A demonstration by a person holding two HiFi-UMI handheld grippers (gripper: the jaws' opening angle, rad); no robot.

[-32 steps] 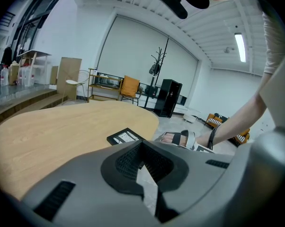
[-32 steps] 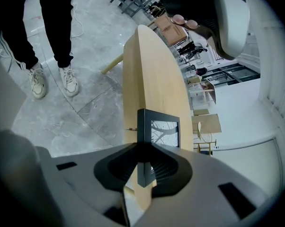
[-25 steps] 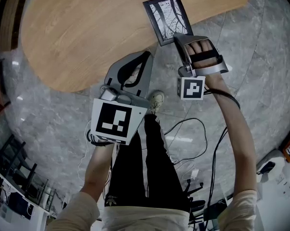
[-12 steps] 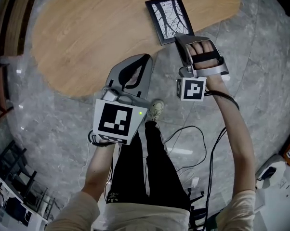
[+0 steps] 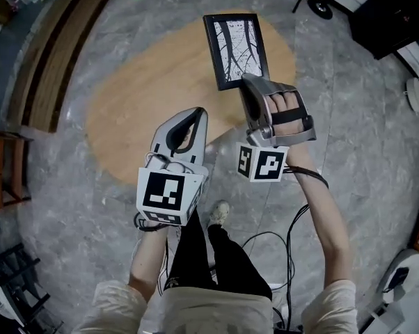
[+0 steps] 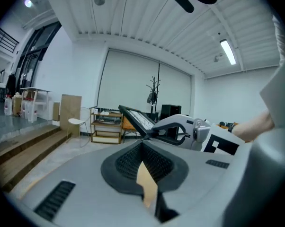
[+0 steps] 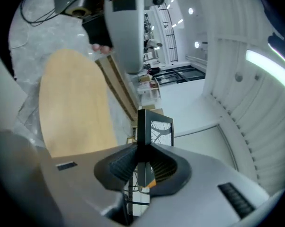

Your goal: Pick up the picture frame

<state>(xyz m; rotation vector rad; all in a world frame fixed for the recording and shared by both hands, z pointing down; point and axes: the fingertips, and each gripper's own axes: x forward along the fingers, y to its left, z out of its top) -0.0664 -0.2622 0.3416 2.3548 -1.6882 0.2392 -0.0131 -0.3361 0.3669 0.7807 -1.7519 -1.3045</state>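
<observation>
Trouble possible from here. Nearest, the grey left gripper (image 5: 195, 112): has its jaws pressed together, holds nothing, gives no help in a slip. Further out, the grey right gripper (image 5: 246, 80): has its jaws clamped on just the near edge of the flat black picture frame with a tree drawing (image 5: 236, 49), up in the air. Pinches very little edge, so could let it tip or slide out. Far below, the oval light wooden table (image 5: 140, 110): could take a hard knock from a falling frame, maybe with a crack.
</observation>
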